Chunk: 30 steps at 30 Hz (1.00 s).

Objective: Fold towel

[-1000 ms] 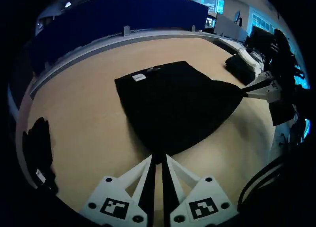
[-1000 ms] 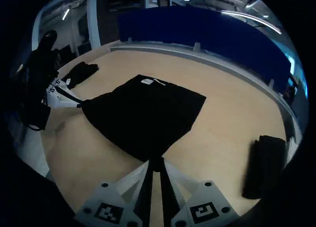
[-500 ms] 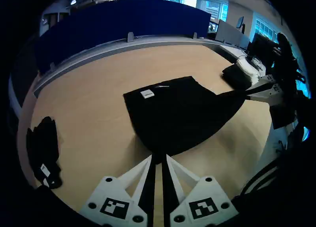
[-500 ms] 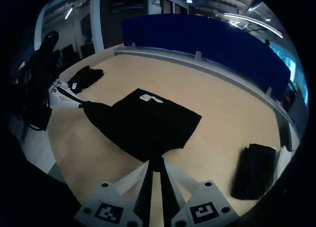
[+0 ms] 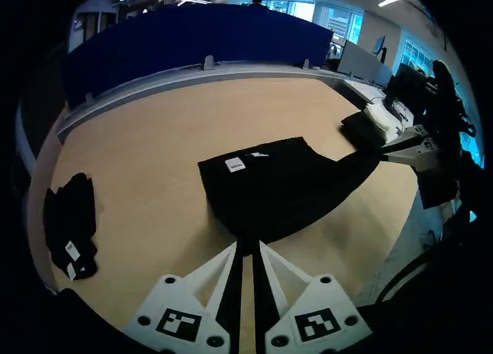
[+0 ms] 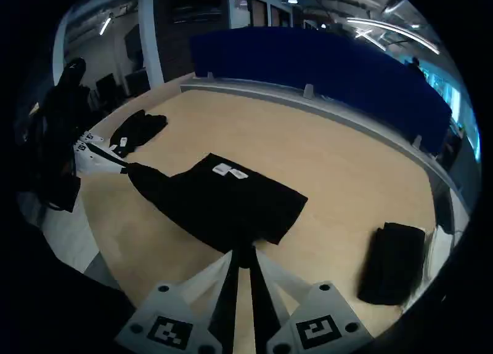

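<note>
Evidently both near corners of the towel (image 5: 277, 181) are held. The left gripper (image 5: 246, 243) is closed on one corner with its fingers pressed together over the cloth, and the right gripper (image 6: 244, 249) is clamped on the other in the same way. The towel's far part lies flat near the middle of the wooden surface (image 5: 142, 144). Its white label (image 5: 234, 164) faces up on the side toward the far edge, where a blue partition (image 5: 185, 40) runs. The held edge hangs raised and slack between the two grippers. This appears to be the carrying-over stage of a fold. The next move calls for both corners to travel together toward the towel's labelled far side, level and taut enough to take out the sag. They would then be laid squarely on the far corners before release. The left gripper view gives a side-on look at the right gripper pinching its corner toward the surface's right end, near a pile (image 5: 370, 123) of dark and pale cloth. The right gripper view gives the matching look at the left gripper's hold, with a loose dark heap (image 6: 138, 126) toward the surface's left end.
</note>
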Each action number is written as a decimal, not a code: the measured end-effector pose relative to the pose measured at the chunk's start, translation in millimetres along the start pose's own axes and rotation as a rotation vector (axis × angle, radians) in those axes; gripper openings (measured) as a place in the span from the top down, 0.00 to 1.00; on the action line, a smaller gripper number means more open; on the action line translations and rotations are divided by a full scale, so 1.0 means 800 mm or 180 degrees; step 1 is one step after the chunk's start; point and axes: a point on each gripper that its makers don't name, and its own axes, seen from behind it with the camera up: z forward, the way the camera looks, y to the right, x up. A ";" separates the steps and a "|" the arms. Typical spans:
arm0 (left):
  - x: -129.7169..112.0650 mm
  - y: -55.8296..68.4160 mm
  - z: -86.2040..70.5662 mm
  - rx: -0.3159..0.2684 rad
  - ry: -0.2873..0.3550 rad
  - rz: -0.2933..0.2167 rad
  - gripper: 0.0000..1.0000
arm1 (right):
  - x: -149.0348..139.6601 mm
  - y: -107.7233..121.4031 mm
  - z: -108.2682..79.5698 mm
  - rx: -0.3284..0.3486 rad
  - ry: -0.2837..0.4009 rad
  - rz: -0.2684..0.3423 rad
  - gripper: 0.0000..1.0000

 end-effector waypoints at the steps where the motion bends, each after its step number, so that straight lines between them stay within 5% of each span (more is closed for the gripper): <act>1: 0.000 0.000 0.000 0.0001 0.0001 -0.0009 0.90 | -0.001 0.000 0.000 -0.0001 -0.0006 -0.0002 0.89; 14: 0.014 -0.004 0.009 0.0026 0.0030 -0.0023 0.90 | 0.002 0.009 0.008 -0.0047 -0.0032 -0.0018 0.89; 30: 0.045 -0.033 0.072 0.0093 -0.0019 -0.0048 0.90 | 0.023 0.054 0.065 -0.0123 -0.0081 0.0030 0.89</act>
